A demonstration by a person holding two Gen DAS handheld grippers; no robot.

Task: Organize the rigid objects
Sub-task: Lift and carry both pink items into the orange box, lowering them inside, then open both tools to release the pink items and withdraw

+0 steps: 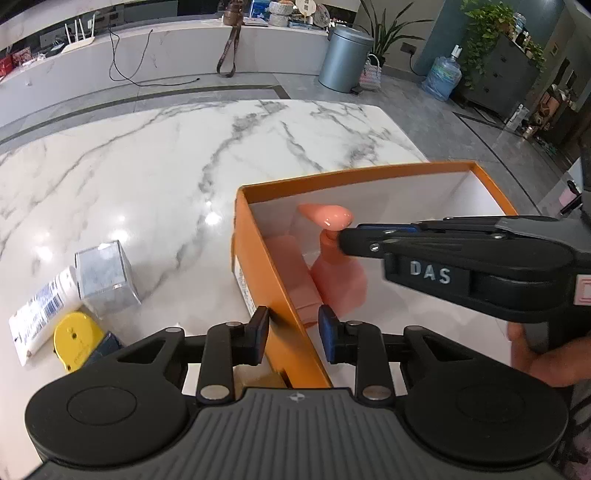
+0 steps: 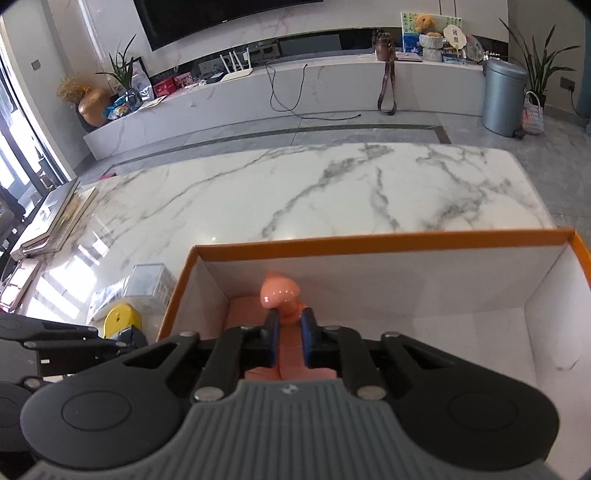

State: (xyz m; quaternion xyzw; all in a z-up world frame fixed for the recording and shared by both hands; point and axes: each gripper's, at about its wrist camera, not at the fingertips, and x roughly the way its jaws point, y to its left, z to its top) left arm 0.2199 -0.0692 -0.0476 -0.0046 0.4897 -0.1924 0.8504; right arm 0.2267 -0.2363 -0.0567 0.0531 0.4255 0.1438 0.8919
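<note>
Underneath everything lies a white marble table (image 2: 332,192) with grey veins, glossy enough to mirror the window light, in a living room with grey floor tiles, a long low marble bench along the far wall and a dark screen (image 2: 229,18) above it. At the table's left edge in the right wrist view a flat stack (image 2: 48,218) of what may be books or trays sits, too blurred to tell. Next come loose items near the front left: a white tube (image 1: 40,310) with a printed barcode, its small text unreadable, a silvery box (image 1: 105,277) touching it, and a yellow disc (image 1: 75,339) just in front. Most of the marble beyond them is bare and open. The left gripper (image 1: 293,334) straddles the near left wall of the orange box (image 1: 332,181), one pad outside and one inside; they do not appear to press on the cardboard. Inside the white-lined box, in its left end, stands a pink pump bottle (image 1: 336,280) beside a pink carton (image 1: 291,266); the rest of the box floor to the right is free. The right gripper (image 2: 288,332) is clamped on the bottle's neck below the pump head, and its side reads "DAS". Farther right stand a grey bin (image 1: 345,59), plants and a water jug (image 1: 441,75).
</note>
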